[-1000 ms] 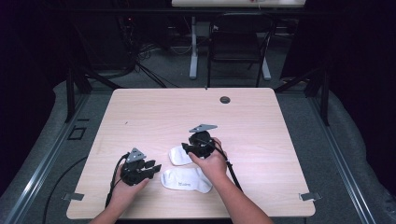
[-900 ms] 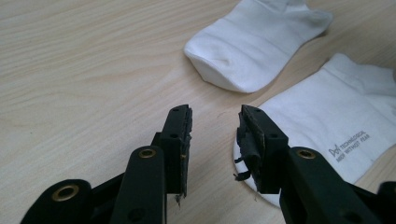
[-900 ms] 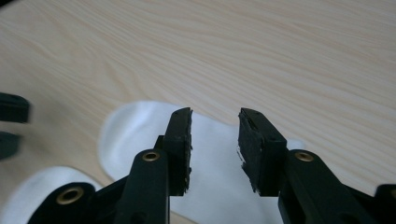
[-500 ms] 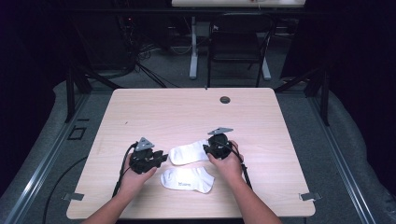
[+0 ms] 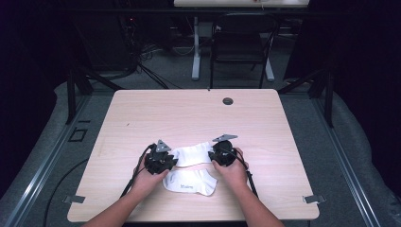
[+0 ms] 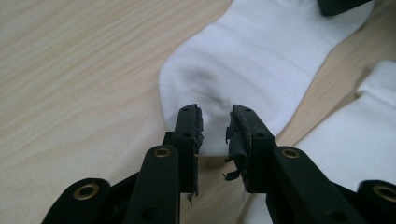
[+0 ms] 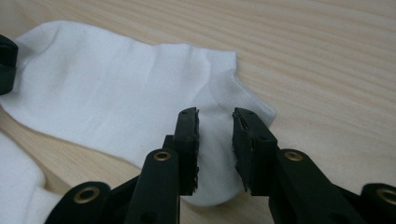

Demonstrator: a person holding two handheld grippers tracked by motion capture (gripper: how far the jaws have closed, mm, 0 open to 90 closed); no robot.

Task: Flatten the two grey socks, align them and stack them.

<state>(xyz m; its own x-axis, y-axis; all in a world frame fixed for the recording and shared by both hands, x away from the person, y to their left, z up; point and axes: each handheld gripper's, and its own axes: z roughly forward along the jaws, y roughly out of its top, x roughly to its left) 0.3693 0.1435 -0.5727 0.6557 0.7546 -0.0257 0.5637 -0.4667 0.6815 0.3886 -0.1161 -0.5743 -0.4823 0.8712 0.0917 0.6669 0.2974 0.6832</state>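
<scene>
Behind table [image 5: 142, 113], chair [image 5: 241, 45]: high view.

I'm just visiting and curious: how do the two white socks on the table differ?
The far sock lies stretched between the left tool and the right tool, one at each end; the near sock lies free, with no tool at it. The near sock bears small print; none shows on the far sock. Both are white ankle socks lying flat on the wooden table.
</scene>
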